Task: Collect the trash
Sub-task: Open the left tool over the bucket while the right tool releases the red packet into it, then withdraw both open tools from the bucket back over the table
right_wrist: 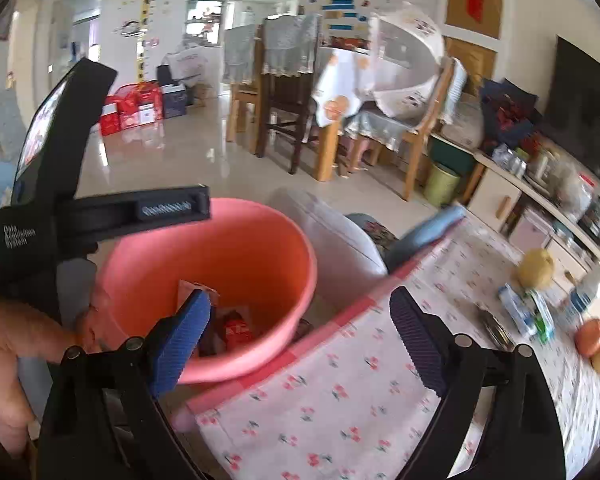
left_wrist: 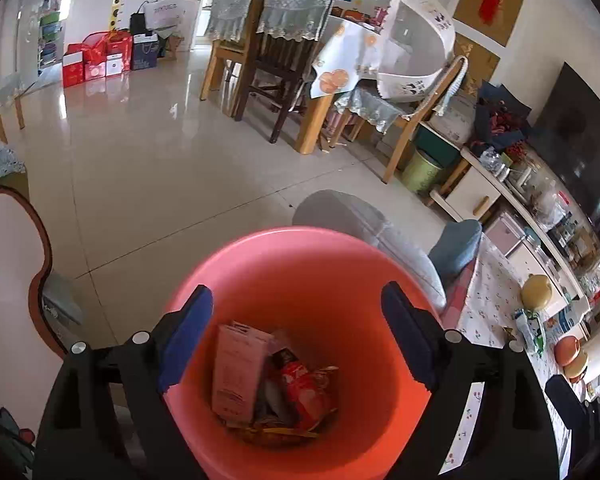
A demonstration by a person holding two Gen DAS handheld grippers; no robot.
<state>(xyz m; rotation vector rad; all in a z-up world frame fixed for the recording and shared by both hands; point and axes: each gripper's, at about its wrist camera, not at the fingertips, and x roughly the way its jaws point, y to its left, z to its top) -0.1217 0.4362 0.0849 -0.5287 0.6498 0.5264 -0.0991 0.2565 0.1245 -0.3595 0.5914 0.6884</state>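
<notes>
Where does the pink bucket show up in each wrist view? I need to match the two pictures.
Left wrist: the pink bucket fills the bottom centre, seen from above, trash inside.
Right wrist: the bucket sits left of centre, beside the floral tablecloth's edge.
Shared landmark: the dark wooden chair at the dining table.

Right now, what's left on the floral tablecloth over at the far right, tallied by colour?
Yellow: 1, a round pot
Orange and tan: 2 round cups side by side, orange cup, tan cup
White, blue and green: 1 crumpled wrapper
Total: 4 that I can make out on the tablecloth; anything further right is too blurred to count.
</notes>
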